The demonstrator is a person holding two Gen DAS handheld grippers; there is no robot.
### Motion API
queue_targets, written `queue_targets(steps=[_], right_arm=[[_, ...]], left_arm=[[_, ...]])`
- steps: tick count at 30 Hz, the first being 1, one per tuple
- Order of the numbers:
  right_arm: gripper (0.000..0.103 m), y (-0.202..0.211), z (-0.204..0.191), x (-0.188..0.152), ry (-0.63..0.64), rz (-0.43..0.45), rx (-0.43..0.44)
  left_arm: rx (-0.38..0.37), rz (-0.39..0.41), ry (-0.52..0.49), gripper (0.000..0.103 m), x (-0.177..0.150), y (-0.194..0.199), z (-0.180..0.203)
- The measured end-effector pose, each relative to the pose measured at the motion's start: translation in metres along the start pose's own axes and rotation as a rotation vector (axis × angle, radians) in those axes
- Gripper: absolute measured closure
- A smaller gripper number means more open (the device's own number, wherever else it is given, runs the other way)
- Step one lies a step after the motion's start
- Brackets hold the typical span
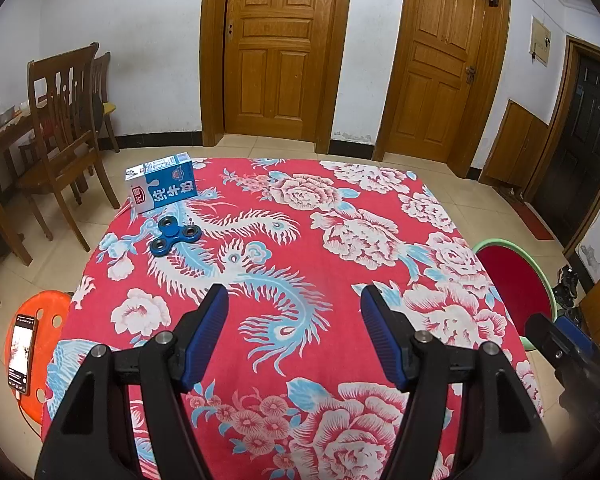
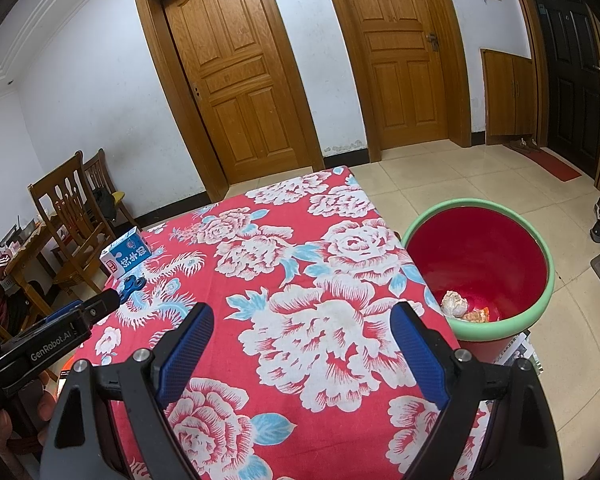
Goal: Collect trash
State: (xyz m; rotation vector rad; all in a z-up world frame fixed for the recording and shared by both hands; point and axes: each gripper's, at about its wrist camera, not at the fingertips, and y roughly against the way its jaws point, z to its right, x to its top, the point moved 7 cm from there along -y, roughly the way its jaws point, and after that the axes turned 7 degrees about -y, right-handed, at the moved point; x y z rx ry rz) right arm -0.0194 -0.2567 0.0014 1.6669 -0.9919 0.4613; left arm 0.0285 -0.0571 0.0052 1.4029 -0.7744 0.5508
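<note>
Left wrist view puts the milk carton (image 1: 162,182) lying at the table's far left corner, long axis slanting away, well ahead-left of the wide, empty left gripper (image 1: 294,308); the right gripper (image 2: 302,320), likewise wide and empty, sits farther off.

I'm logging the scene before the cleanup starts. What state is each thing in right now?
Milk carton: lying on its side on the tablecloth, untouched.
Fidget spinner: flat on the cloth, beside the carton.
Trash bin: open-topped, on the floor by the table, a few scraps inside.
Left hand-held gripper: open, holding nothing.
Right hand-held gripper: open, holding nothing.
Phone: screen lit, on an orange stool.
</note>
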Motion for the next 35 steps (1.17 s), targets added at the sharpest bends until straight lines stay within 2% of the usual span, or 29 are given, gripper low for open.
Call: queue_targets(steps=[35], right_arm=[[0.011, -0.0012, -0.0006, -0.0001, 0.003, 0.001, -0.002]], left_arm=[[0.0, -0.016, 0.006, 0.035, -0.0096, -0.0001, 0.0055]])
